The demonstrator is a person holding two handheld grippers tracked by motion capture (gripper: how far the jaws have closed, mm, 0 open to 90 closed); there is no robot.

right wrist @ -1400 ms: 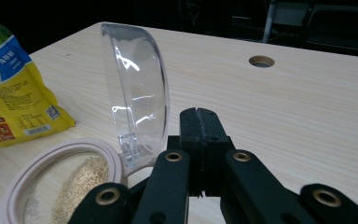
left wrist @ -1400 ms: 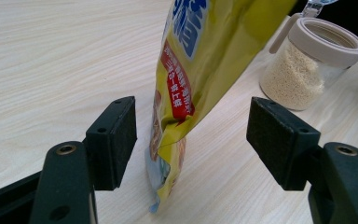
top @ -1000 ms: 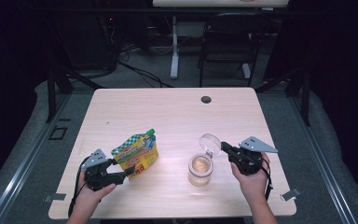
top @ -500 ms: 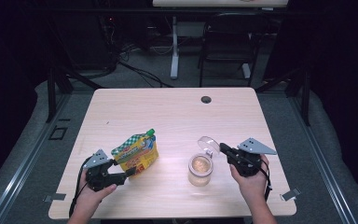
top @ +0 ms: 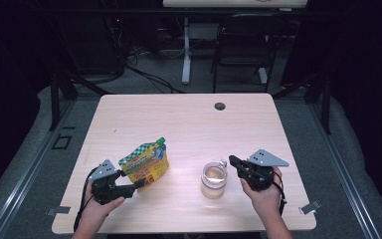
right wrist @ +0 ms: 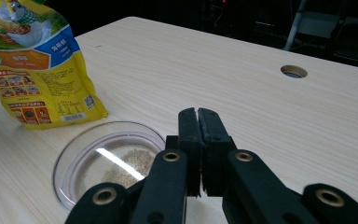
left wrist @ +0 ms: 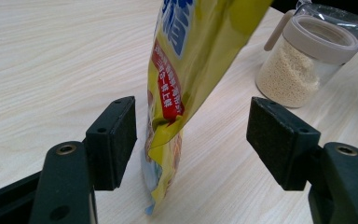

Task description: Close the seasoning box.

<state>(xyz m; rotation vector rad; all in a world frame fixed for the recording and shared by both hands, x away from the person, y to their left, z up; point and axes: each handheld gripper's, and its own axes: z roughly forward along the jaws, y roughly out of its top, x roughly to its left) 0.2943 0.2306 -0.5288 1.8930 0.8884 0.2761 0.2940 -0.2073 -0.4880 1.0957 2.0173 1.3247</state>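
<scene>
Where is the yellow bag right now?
In the high view the yellow bag stands on the table's front left part, between the open jaws of the left gripper, left of the jar.

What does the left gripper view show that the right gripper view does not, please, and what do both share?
Left gripper view: the left gripper open, its jaws on either side of the yellow pouch's lower edge, and the jar's side, filled with pale grains. Right gripper view: the right gripper with jaws shut, the pouch's printed face, and the table's round hole. Both show pouch, jar and table.
</scene>
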